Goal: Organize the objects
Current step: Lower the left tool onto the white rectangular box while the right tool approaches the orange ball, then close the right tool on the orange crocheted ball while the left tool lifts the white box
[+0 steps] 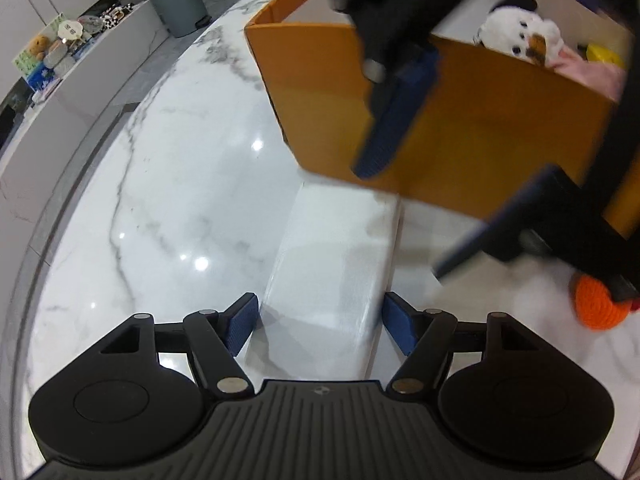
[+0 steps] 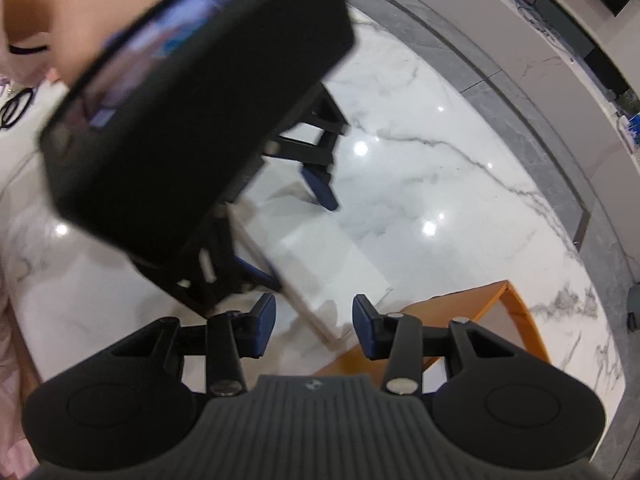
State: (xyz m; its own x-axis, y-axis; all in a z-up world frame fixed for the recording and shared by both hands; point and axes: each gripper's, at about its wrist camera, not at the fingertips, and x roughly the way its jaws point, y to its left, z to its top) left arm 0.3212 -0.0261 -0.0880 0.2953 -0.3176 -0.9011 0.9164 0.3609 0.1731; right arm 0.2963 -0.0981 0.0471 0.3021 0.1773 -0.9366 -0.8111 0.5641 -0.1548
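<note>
A flat white box [image 1: 332, 272] lies on the marble table, its near end between the fingers of my open left gripper [image 1: 318, 326]; the pads sit beside its sides with small gaps. It also shows in the right wrist view [image 2: 320, 268]. An orange cardboard box [image 1: 440, 120] stands just beyond it, holding a white plush toy [image 1: 516, 36], pink cloth and a yellow item. My right gripper [image 1: 404, 216] hangs open and empty above the white box, in front of the orange box. In its own view the right gripper [image 2: 314, 326] is open above the white box and the orange box's rim [image 2: 516, 312].
An orange crocheted ball [image 1: 596, 304] lies on the table at the right, partly under the right gripper's body. A grey bin [image 1: 180, 4] and a ledge with small toys [image 1: 52, 52] are off the table at the far left. The table edge curves along the left.
</note>
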